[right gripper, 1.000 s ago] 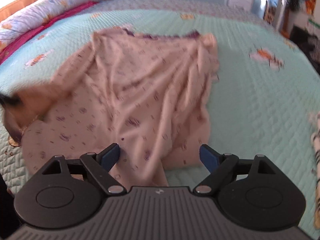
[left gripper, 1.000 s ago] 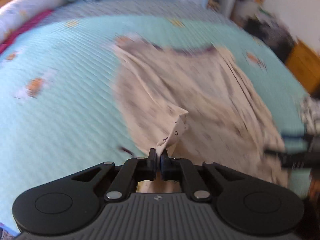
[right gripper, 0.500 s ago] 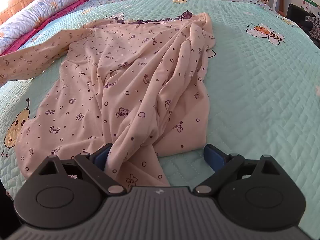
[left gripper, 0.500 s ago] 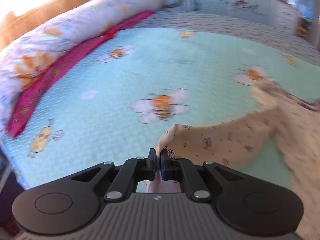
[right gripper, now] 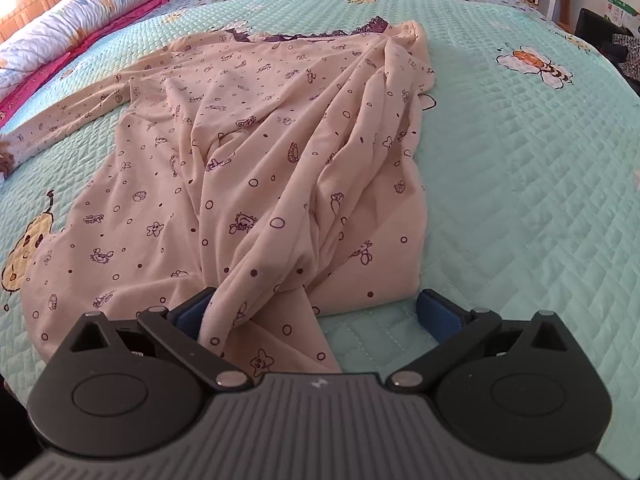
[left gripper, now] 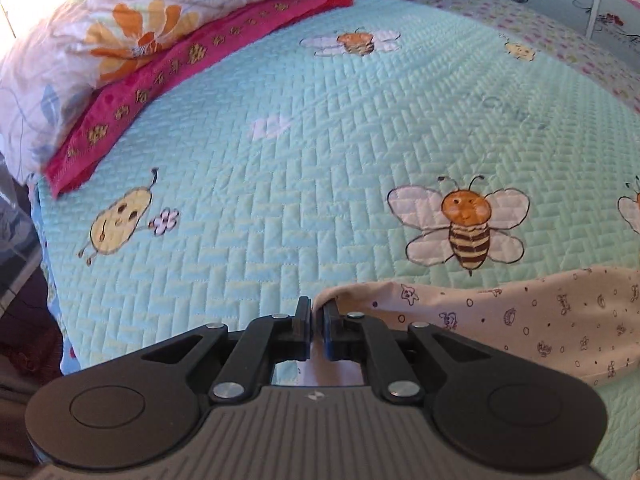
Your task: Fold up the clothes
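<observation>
While the left gripper (left gripper: pixel 317 322) stays clamped on the cuff of the pink pajama top (right gripper: pixel 256 168), stretching its sleeve (left gripper: pixel 520 320) leftward, the garment lies rumpled on the bee-print quilt (right gripper: pixel 520 200); the right gripper (right gripper: pixel 316 312) has just been opening, fabric draped loose between its jaws.

Sleeve (left gripper: pixel 520 320) running off right edge in left wrist view; cuff end tucked behind left gripper (left gripper: pixel 317 320) pads, hidden. Garment hem (right gripper: pixel 280 344) disappearing under right gripper (right gripper: pixel 316 312) body. Far sleeve tip (right gripper: pixel 16 144) getting cut by left edge, blurry. Room clutter top right (right gripper: pixel 600 8) too small to ID.
</observation>
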`<state>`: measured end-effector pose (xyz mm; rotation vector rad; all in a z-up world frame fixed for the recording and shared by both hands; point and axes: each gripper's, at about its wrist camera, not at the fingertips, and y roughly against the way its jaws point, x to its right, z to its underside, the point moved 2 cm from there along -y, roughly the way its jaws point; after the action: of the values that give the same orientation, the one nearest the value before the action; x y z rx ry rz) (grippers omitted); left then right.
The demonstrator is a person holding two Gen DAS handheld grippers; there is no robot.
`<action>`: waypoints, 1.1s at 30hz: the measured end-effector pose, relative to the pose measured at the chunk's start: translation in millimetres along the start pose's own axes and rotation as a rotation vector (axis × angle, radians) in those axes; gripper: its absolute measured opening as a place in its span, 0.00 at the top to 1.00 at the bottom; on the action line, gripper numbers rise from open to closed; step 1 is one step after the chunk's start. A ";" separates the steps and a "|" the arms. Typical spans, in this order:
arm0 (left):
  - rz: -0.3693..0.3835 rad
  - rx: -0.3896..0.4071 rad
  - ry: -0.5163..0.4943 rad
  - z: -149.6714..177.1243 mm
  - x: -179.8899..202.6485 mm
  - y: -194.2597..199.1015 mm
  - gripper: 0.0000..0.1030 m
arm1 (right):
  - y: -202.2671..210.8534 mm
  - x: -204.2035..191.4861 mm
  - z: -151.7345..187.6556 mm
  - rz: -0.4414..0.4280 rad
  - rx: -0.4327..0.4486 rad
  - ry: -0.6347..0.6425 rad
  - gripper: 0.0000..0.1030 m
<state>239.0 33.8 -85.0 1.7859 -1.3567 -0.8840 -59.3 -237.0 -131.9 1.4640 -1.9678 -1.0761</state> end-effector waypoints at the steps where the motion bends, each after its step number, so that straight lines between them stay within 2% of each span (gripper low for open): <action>1: 0.000 -0.016 0.001 2.9 -1.3 -1.7 0.94 | -0.3 0.8 -0.1 -0.004 -0.001 -0.002 0.00; 5: 0.002 -0.068 -0.011 22.8 -9.6 2.7 0.93 | -2.3 0.7 -0.3 -0.007 -0.004 -0.001 0.00; 9: 0.145 -0.064 0.046 32.3 -24.7 35.6 0.94 | -1.7 1.7 0.0 -0.016 -0.001 0.002 0.00; 13: 0.283 -0.028 0.089 20.6 -40.1 71.0 0.94 | -1.9 1.7 1.1 -0.015 0.006 0.004 0.00; 15: 0.234 0.025 0.087 15.8 -45.1 79.7 0.94 | -1.9 1.7 1.6 -0.015 0.010 0.004 0.00; 18: 0.155 0.014 0.066 18.4 -48.6 70.1 0.91 | -1.8 1.6 2.8 -0.013 0.019 0.002 0.00; 20: 0.170 0.016 0.037 26.6 -47.2 65.0 0.80 | -1.5 1.5 3.3 -0.011 0.024 0.003 0.00; 22: 0.191 0.029 0.019 37.7 -45.3 61.0 0.50 | -1.6 2.1 3.7 -0.015 0.027 0.005 0.00; 23: 0.207 0.036 0.024 42.4 -44.5 58.5 0.45 | -1.7 2.4 3.9 -0.016 0.029 0.006 0.00; 26: 0.265 0.047 0.053 55.0 -43.1 50.3 0.43 | -2.3 2.1 3.0 -0.017 0.027 0.011 0.00; 28: 0.303 0.029 0.116 56.1 -43.3 43.1 0.43 | -2.7 1.9 3.1 -0.017 0.028 0.014 0.00; 33: 0.274 0.020 0.205 41.7 -33.2 25.0 0.43 | -5.3 -0.8 3.6 -0.006 0.035 0.024 0.00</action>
<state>184.4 55.7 -81.6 1.6064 -1.4349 -0.5275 -58.6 -235.8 -138.1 1.4943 -1.9764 -1.0275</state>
